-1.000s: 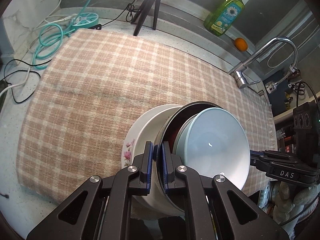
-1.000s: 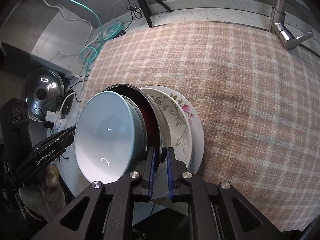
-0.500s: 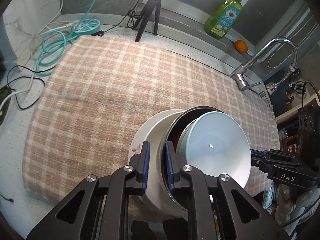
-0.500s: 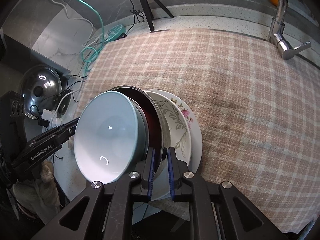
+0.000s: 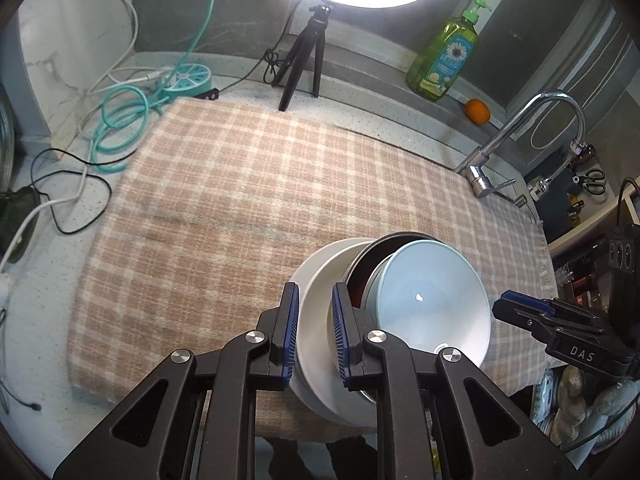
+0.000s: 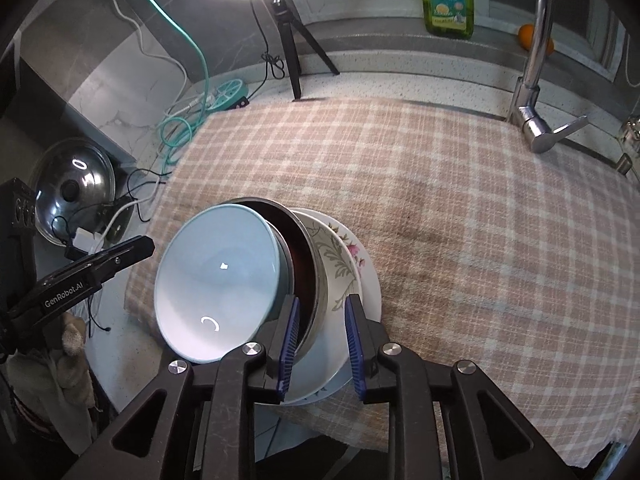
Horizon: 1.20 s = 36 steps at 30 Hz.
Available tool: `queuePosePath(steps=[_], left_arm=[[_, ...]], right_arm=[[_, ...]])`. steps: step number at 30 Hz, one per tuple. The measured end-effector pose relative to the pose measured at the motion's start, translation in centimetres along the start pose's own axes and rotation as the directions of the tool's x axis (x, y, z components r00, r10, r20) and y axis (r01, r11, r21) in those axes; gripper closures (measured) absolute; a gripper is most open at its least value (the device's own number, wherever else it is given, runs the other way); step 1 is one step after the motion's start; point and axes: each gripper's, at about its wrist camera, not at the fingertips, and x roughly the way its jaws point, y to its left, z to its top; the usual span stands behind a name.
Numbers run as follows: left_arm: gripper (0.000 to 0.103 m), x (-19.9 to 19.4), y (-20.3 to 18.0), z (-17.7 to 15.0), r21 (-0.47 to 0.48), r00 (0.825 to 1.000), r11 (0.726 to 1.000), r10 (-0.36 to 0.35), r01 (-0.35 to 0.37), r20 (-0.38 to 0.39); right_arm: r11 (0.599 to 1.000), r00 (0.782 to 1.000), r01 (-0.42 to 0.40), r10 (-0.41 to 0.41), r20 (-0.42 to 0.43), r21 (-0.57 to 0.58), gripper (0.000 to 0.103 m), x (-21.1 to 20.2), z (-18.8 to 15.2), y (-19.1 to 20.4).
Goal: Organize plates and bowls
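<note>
A: Left wrist view. What lies between the fingers?

B: The left gripper (image 5: 314, 330) stands slightly parted, its blue pads either side of the white plate (image 5: 316, 300) rim, with a small gap showing on each side; nothing is clamped. The plate carries a dark metal bowl (image 5: 362, 264), and a pale blue bowl (image 5: 432, 300) sits nested in that, tilted. The stack rests on the checked cloth (image 5: 240, 200) near its front edge. The right gripper (image 5: 516, 308) appears at the right margin, beside the blue bowl.

A: And further back?

B: A tripod (image 5: 304, 64), a green soap bottle (image 5: 444, 56), an orange (image 5: 477, 111), a tap (image 5: 520, 140) and coiled teal cable (image 5: 120, 120) on the surface (image 5: 48, 300).

A: Right wrist view?

B: The right gripper (image 6: 320, 336) has just been opening; its fingers now straddle the dark bowl's (image 6: 308, 256) wall and the floral plate's (image 6: 344, 256) edge, pads clear of both. The pale blue bowl (image 6: 216, 276) leans inside the dark one. The left gripper (image 6: 140, 248) points at the blue bowl from the left, not touching it. A steel lid (image 6: 72, 196) lies off the cloth (image 6: 480, 220), at the left.
</note>
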Motion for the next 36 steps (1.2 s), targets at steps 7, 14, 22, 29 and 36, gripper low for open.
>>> queuePosePath(steps=[7,14,22,29,36], left_arm=[[0.076,-2.6,-0.8,-0.6,0.032,0.997,0.999,0.018,-0.021,0.074],[0.052,-5.9,-2.7,-2.0,0.090,0.983,0.994,0.044,-0.061,0.176],[0.043,-8.0,-4.7,-3.6,0.139,0.971,0.986,0.060,-0.095,0.233],[0.041,-8.4,-5.4,-4.7,0.152,0.968,0.981,0.084,-0.122,0.236],[0.041,-9.2,-5.5,-5.1,0.152,0.962,0.978,0.100,-0.142,0.254]], right_arm=[[0.999,0.990,0.029,-0.031,0.138,0.017,0.066,-2.9,-1.4,0.2],[0.996,0.960,0.092,-0.091,0.264,0.010,0.050,-6.0,-3.3,0.9],[0.990,0.926,0.138,-0.133,0.354,0.010,0.037,-8.6,-5.6,2.2],[0.986,0.912,0.161,-0.136,0.387,-0.033,0.029,-9.4,-6.8,4.2],[0.986,0.908,0.162,-0.133,0.397,-0.039,0.028,-9.6,-6.9,4.7]])
